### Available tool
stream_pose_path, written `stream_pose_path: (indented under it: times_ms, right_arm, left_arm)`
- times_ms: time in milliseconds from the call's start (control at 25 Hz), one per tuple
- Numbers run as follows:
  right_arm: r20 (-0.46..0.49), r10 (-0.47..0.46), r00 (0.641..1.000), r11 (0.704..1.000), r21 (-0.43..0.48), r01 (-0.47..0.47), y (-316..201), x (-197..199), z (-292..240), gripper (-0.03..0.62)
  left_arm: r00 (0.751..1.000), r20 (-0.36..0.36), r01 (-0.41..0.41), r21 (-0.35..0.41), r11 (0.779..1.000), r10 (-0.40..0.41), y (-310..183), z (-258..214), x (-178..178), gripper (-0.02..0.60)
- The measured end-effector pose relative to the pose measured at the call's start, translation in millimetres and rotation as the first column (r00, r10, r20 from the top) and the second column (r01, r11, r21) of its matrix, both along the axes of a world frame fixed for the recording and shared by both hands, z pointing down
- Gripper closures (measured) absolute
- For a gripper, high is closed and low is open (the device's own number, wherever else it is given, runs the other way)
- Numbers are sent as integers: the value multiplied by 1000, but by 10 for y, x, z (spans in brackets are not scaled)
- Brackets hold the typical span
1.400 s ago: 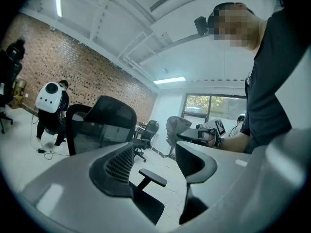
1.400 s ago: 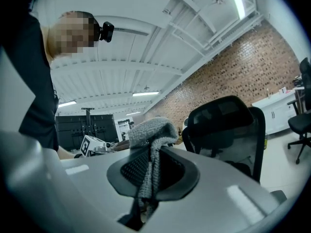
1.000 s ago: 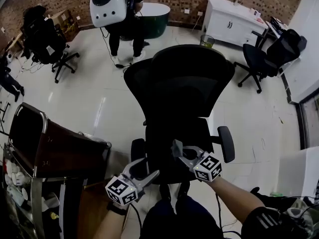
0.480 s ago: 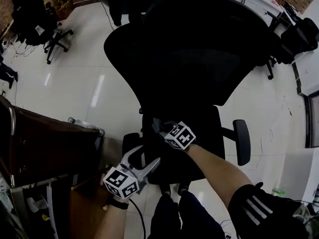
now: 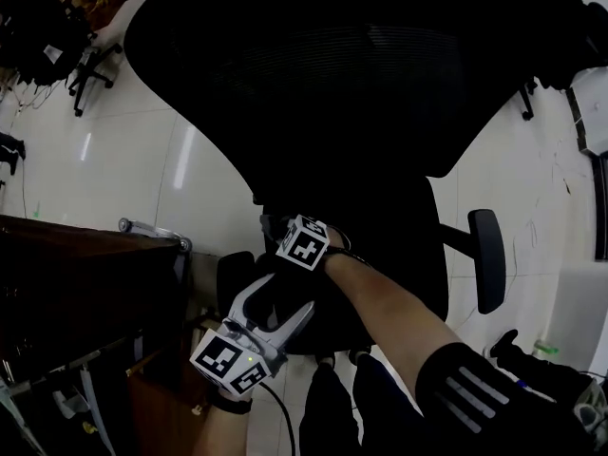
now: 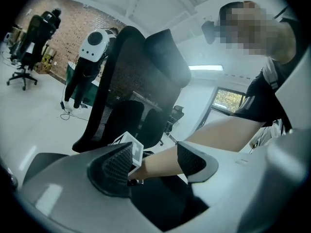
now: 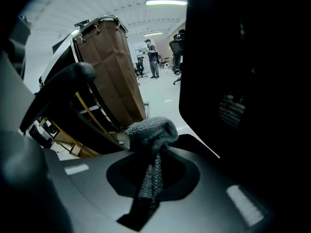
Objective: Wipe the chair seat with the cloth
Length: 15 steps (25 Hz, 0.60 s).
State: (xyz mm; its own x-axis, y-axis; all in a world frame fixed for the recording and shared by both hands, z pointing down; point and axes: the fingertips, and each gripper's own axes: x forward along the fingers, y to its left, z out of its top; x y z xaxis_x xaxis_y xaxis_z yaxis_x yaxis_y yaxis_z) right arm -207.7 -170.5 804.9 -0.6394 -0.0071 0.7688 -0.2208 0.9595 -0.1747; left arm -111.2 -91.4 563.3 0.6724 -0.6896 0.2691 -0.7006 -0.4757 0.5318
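The black mesh office chair fills the head view: backrest (image 5: 361,65) above, dark seat (image 5: 399,255) below. My right gripper (image 5: 278,228) reaches onto the seat's left rear part, its marker cube on top. It is shut on a grey knitted cloth (image 7: 151,130), which bunches at the jaw tips and hangs down between them. The cloth is too dark to make out in the head view. My left gripper (image 5: 275,297) hovers open at the seat's front left, holding nothing. Between its pads (image 6: 114,166) I see the right forearm and cube.
A brown-sided trolley (image 5: 85,274) stands close on the chair's left, also in the right gripper view (image 7: 114,76). The chair's armrests (image 5: 486,255) stick out at both sides. Other office chairs (image 5: 47,36) and a person with a white backpack (image 6: 95,45) stand farther off on the pale floor.
My right gripper has moved left and deeper across the seat toward the backrest. The head camera has leaned in closer to the chair. The left gripper has stayed near the front left.
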Motion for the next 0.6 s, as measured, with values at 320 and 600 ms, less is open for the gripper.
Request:
stream_pose_path:
  times_ms: [320, 600]
  right_arm:
    - [-83, -25, 996, 997, 66, 31, -174, 452, 384, 560]
    - [-244, 128, 961, 990, 95, -108, -555, 1844, 587, 562]
  left_arm:
    - [999, 34, -21, -16, 1000, 22, 10, 203, 125, 268]
    - [997, 10, -75, -12, 997, 75, -131, 276, 543, 268]
